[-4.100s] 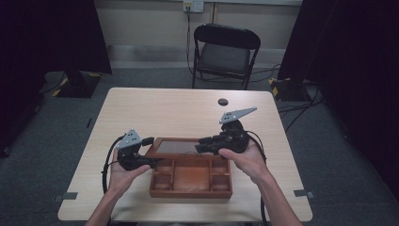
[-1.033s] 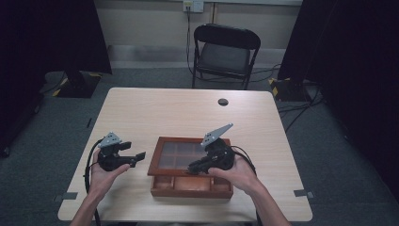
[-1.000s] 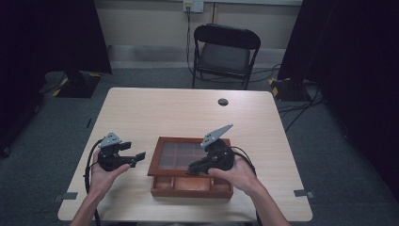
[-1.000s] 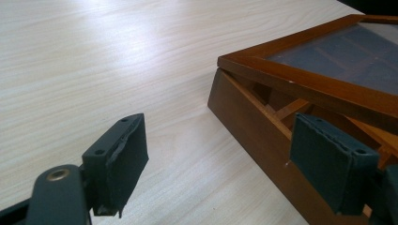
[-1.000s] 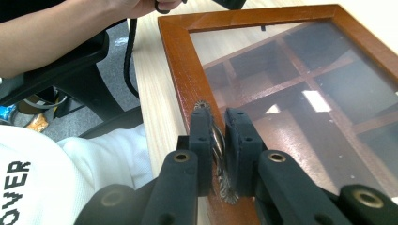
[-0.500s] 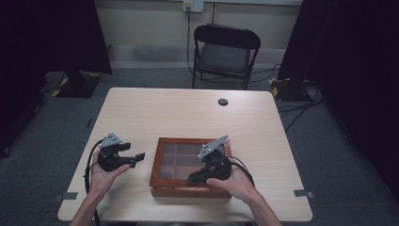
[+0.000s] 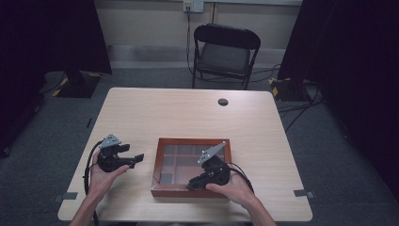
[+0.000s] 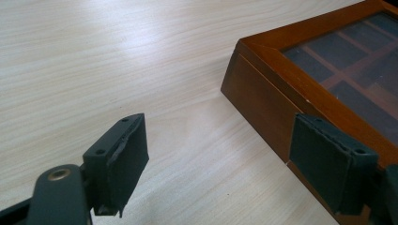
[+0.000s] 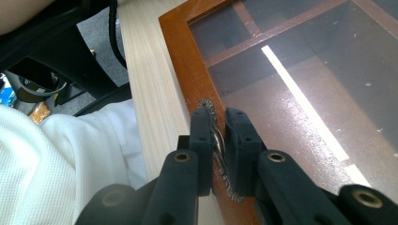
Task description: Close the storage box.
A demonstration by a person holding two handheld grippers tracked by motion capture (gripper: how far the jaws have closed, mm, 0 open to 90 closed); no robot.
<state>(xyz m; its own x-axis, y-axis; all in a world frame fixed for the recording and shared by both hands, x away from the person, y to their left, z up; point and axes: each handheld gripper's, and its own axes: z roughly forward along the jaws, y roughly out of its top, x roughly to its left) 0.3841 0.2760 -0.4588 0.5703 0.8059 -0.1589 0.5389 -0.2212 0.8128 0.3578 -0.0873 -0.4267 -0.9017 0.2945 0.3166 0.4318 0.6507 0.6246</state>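
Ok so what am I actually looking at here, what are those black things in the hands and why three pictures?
A person sits at a wooden table with a hand-held two-jaw gripper in each hand. One picture looks down from above; the other two come from small cameras riding on each gripper. On the table lies a brown wooden box with a glass lid. The right gripper is shut on the lid's small metal handle at the near edge. The left gripper is open beside the box, holding nothing.
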